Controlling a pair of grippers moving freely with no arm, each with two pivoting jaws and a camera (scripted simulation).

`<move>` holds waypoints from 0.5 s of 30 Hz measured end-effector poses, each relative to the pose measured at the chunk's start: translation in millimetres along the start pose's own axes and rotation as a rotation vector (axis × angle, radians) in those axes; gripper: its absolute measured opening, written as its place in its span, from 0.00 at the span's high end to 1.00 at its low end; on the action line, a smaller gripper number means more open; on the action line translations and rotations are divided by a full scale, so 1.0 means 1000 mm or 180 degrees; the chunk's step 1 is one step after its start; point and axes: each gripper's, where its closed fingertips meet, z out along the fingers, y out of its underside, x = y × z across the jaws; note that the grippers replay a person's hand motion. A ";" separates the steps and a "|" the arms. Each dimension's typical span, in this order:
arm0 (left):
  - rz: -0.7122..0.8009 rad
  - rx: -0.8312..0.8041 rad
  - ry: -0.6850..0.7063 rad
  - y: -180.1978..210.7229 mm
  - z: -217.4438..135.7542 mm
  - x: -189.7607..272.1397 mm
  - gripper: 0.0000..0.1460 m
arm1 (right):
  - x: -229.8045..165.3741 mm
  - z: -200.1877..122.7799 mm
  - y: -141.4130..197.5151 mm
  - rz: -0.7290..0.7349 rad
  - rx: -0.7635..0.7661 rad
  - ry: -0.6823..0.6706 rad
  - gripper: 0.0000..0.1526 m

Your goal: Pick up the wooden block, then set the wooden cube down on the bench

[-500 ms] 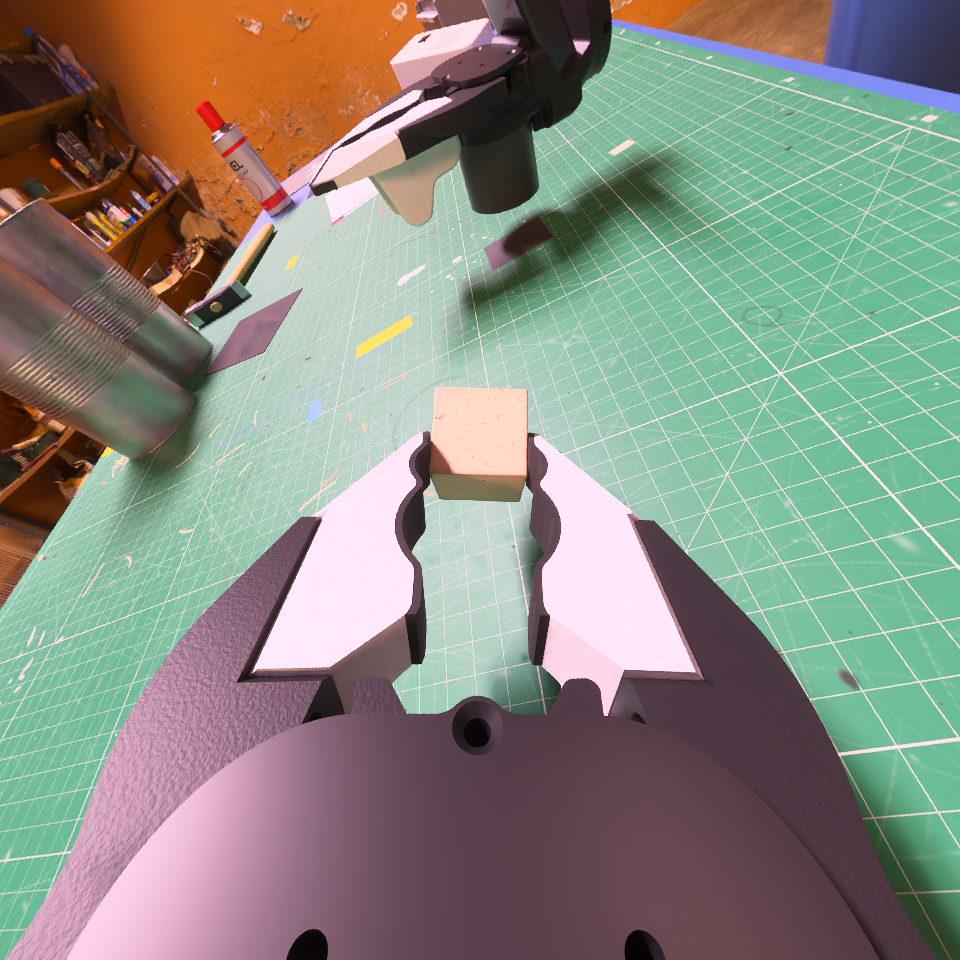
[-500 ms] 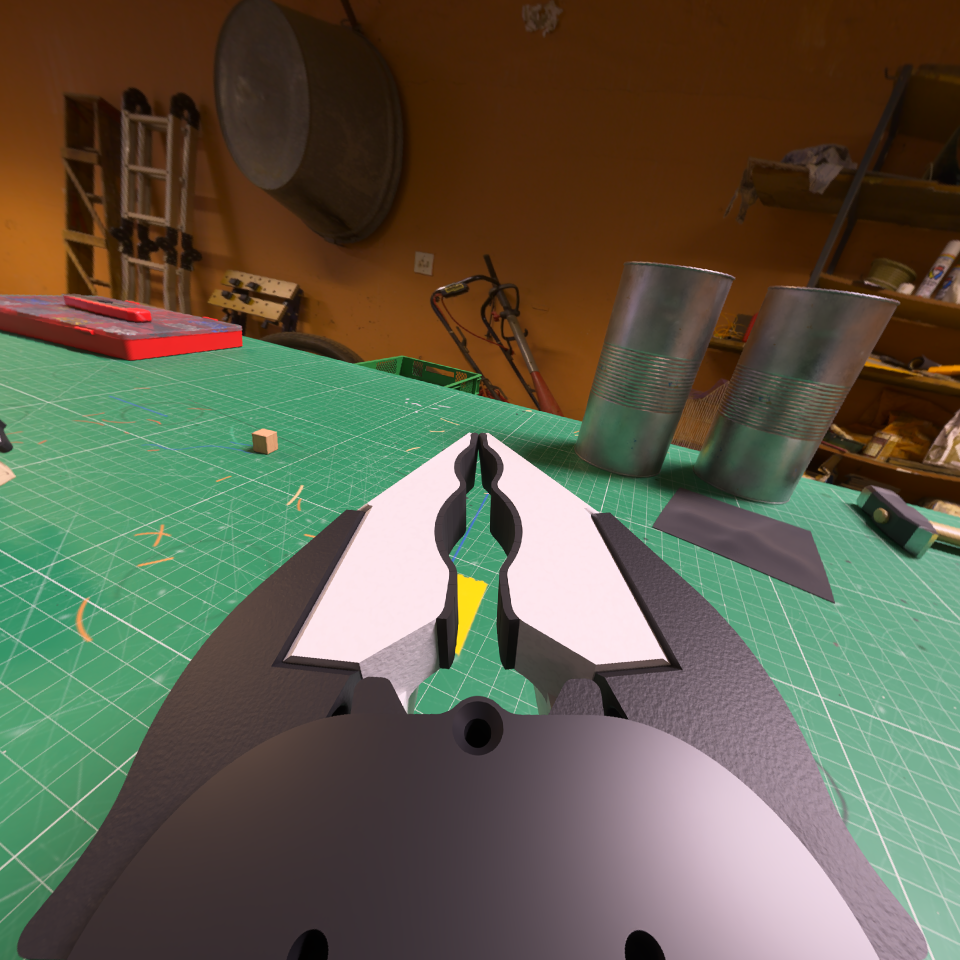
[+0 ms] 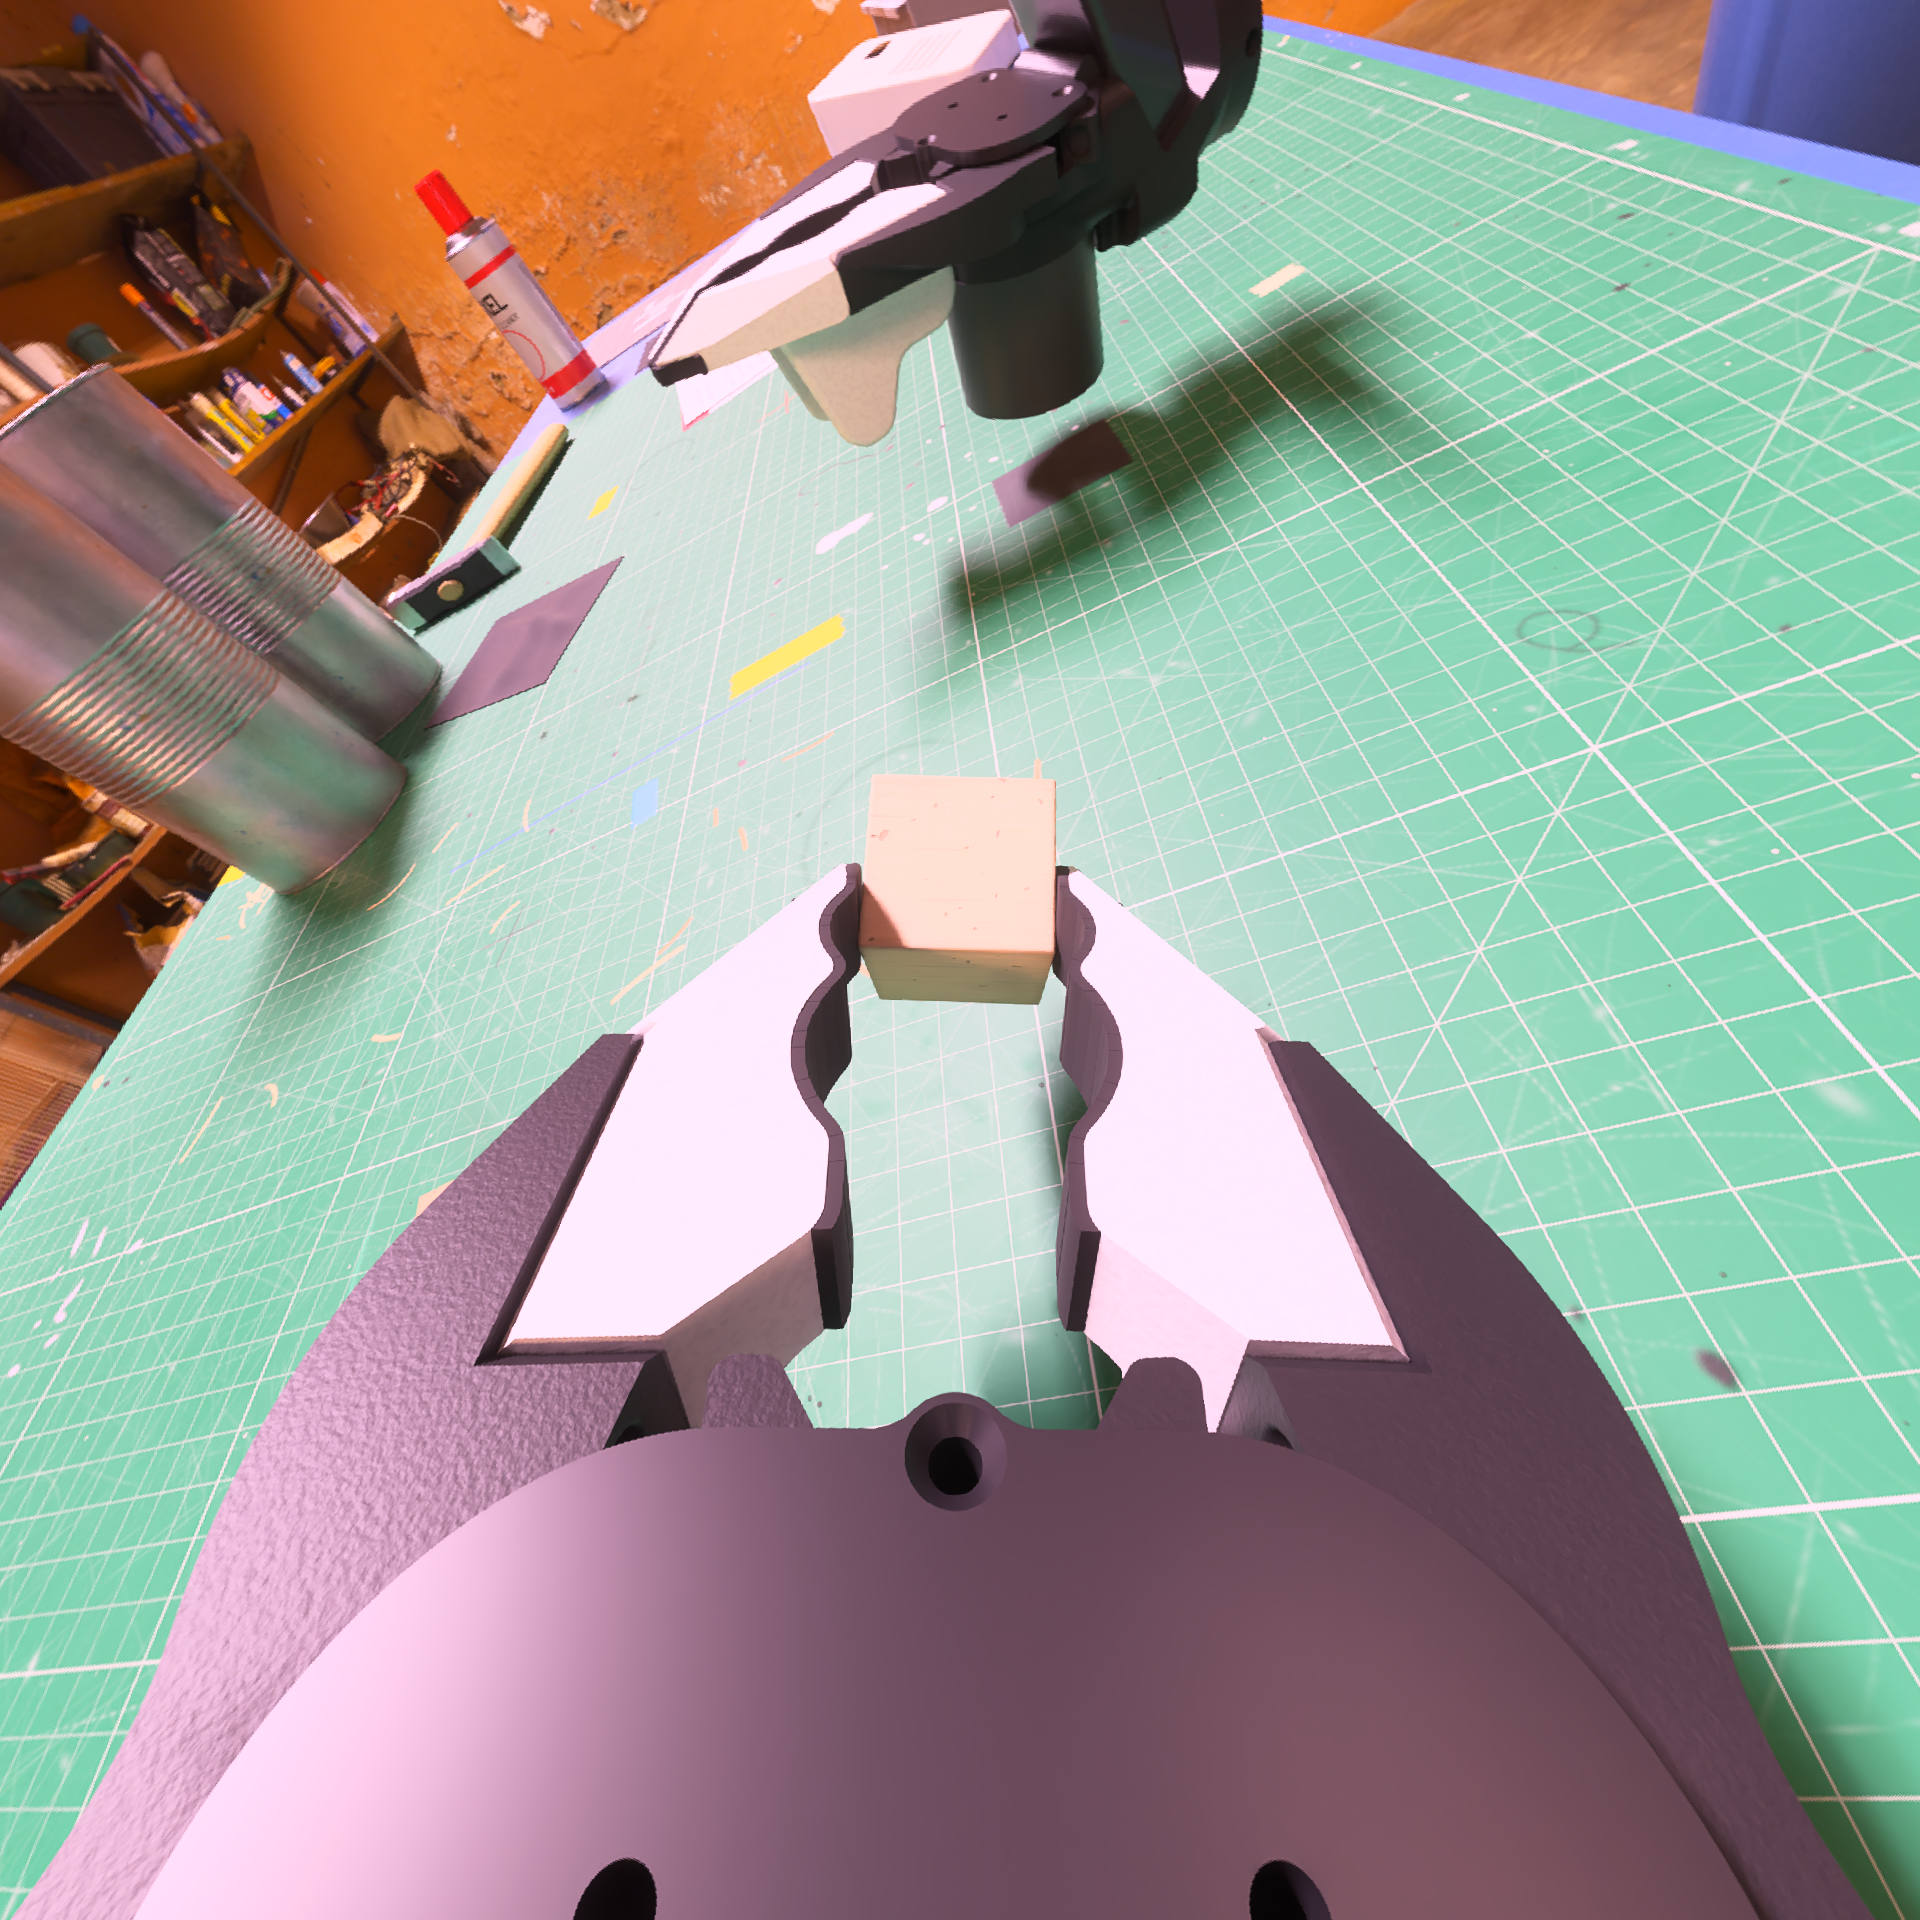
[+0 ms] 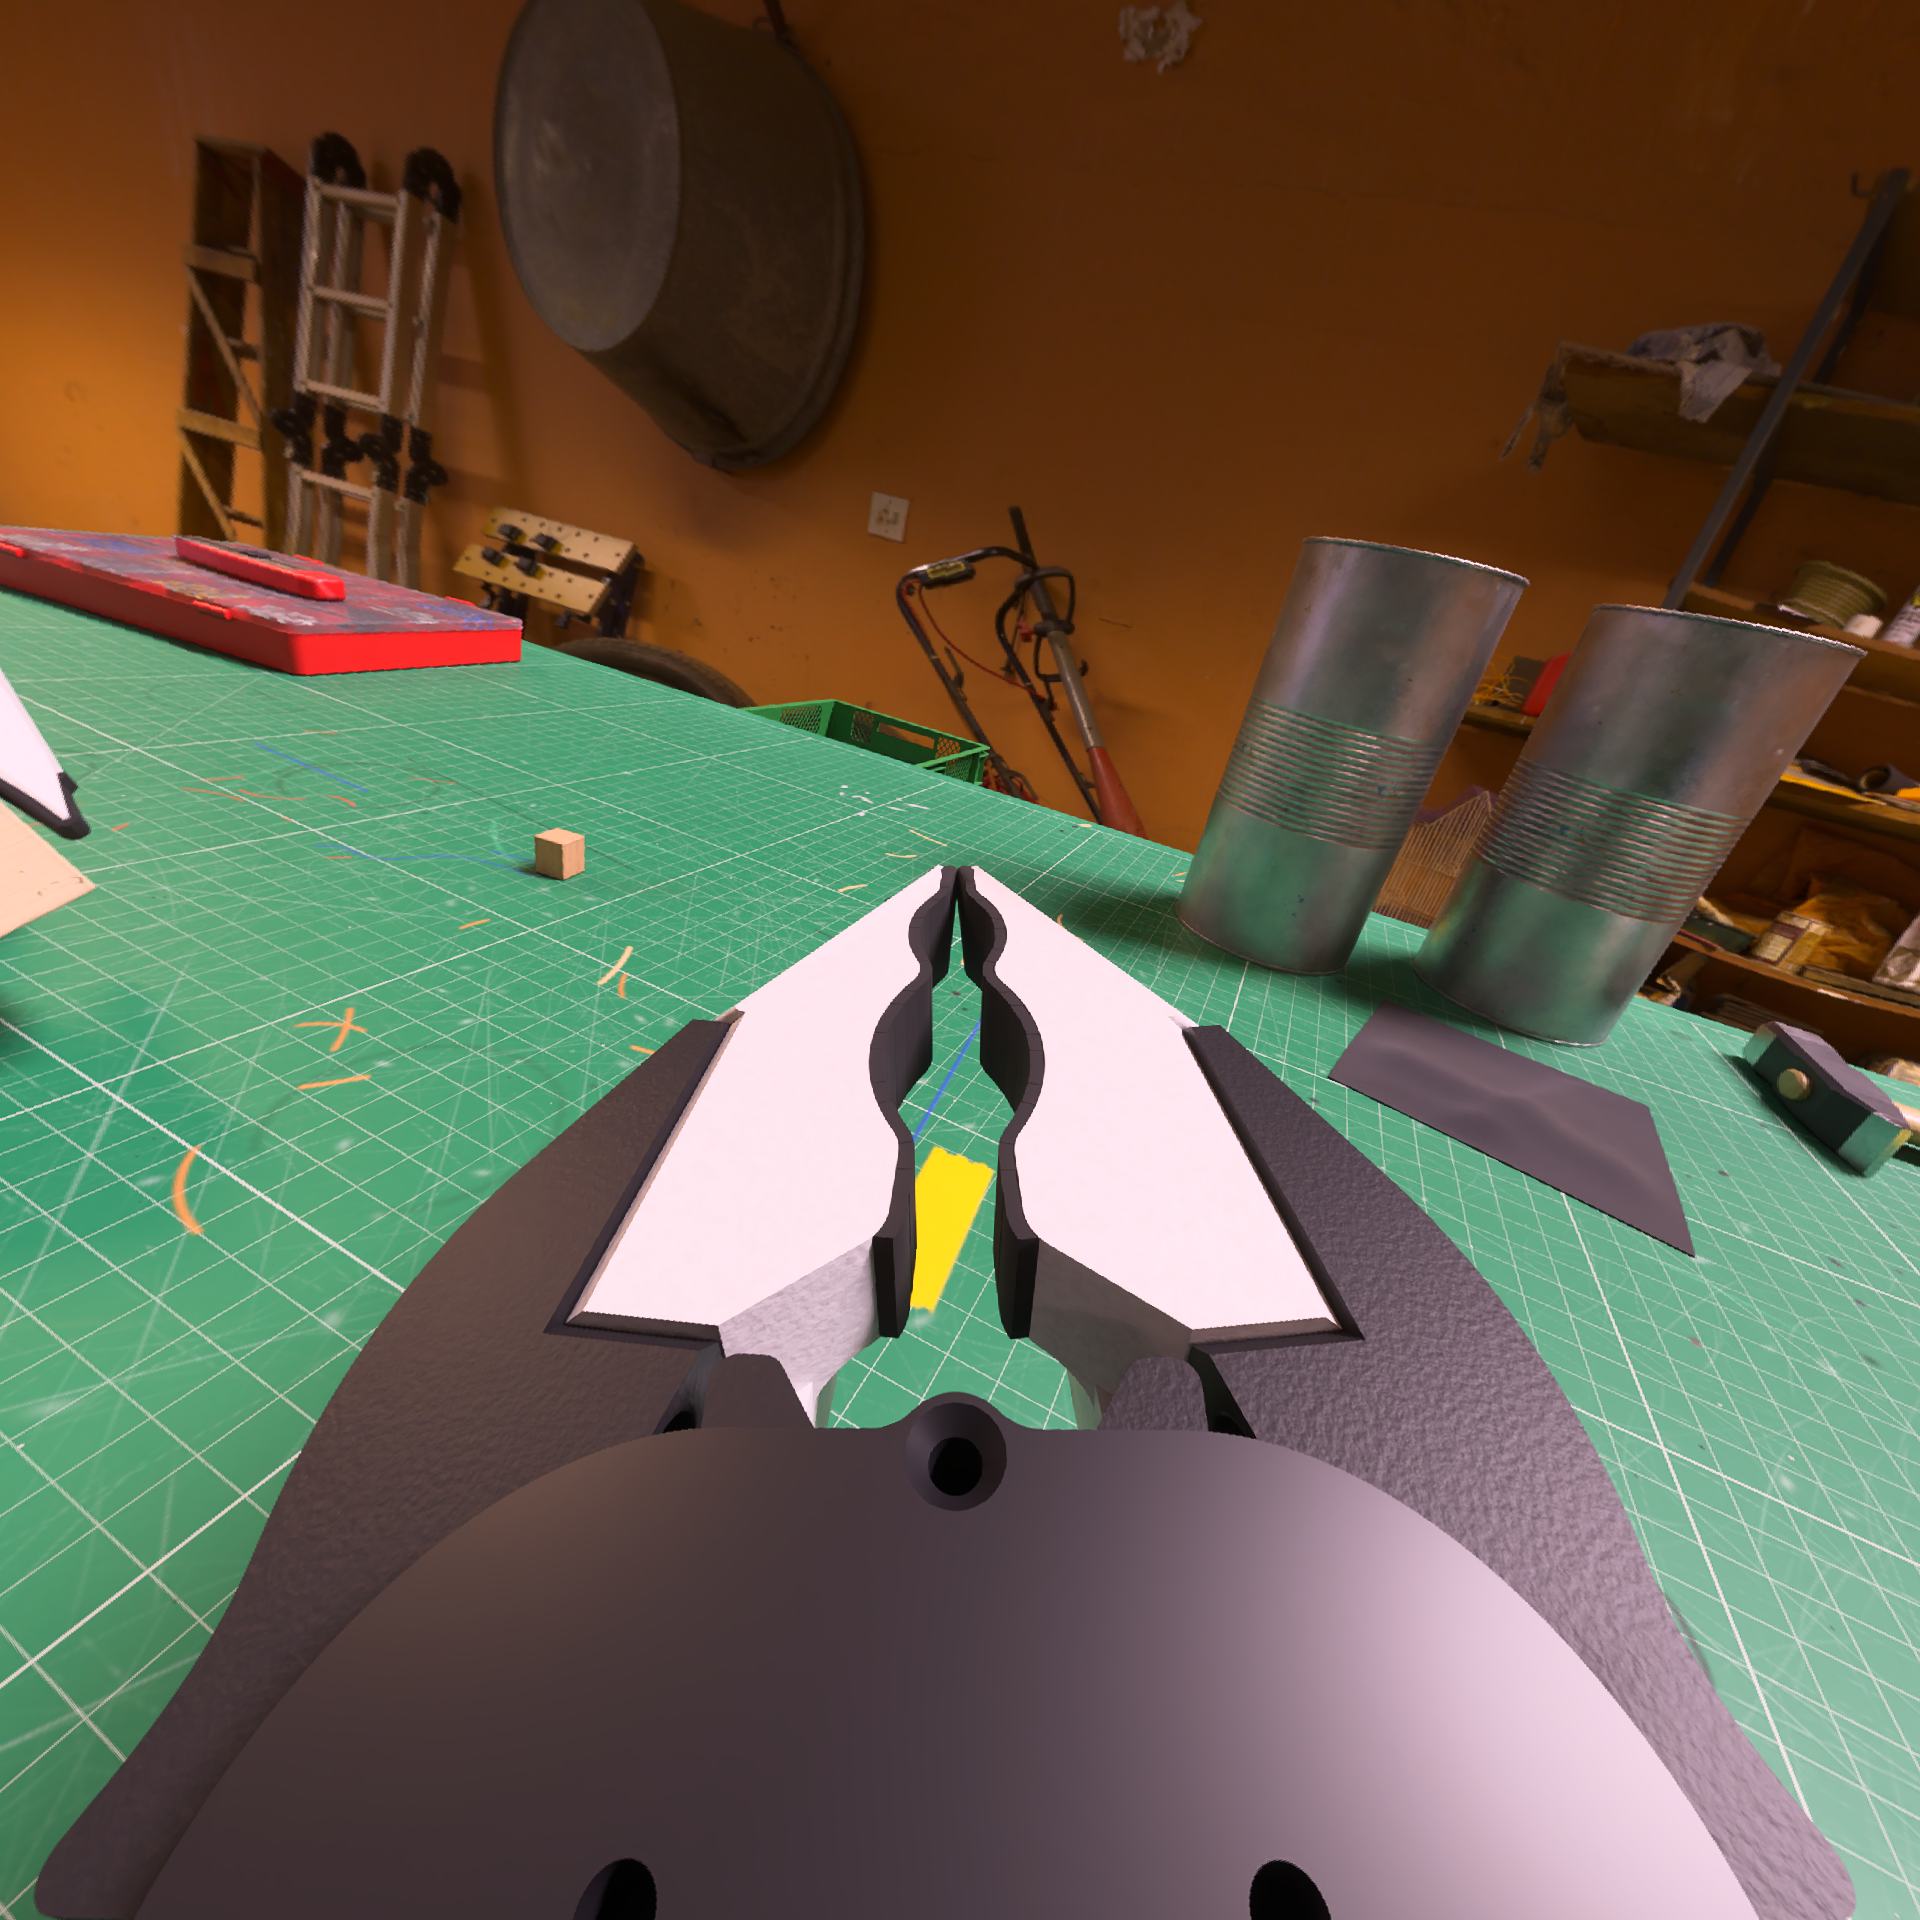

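Left wrist view, left to right: two ribbed metal cups (image 3: 197,665) stand at the surface's (image 3: 1455,935) edge, then a spray can (image 3: 509,296) whose label I leave unread. At centre, my left hand-held gripper (image 3: 956,904) is closed narrowly on the wooden cube (image 3: 956,883), its fingertips (image 3: 836,914) pressing both side faces; the cube appears lifted clear of the green cutting mat. My right hand-held gripper (image 3: 675,364) hangs beyond, holding nothing. Right wrist view: a red case (image 4: 270,613), a second small wooden block (image 4: 559,854) resting far off, and the right fingertips all but touching. Judged progress: pickup done; setting the cube down remains. No brand is readable.
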 end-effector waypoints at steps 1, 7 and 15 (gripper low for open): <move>-0.0016 0.0004 -0.0019 0.000 0.000 -0.001 0.75 | -0.001 0.000 0.000 -0.0009 -0.0007 -0.0012 1.00; -0.0015 -0.0055 -0.0014 0.002 0.001 -0.001 0.75 | -0.006 0.001 0.002 -0.0077 -0.0048 -0.0080 1.00; 0.0029 -0.0169 0.0033 0.004 0.004 0.003 0.75 | -0.009 0.003 0.003 -0.0132 -0.0096 -0.0126 1.00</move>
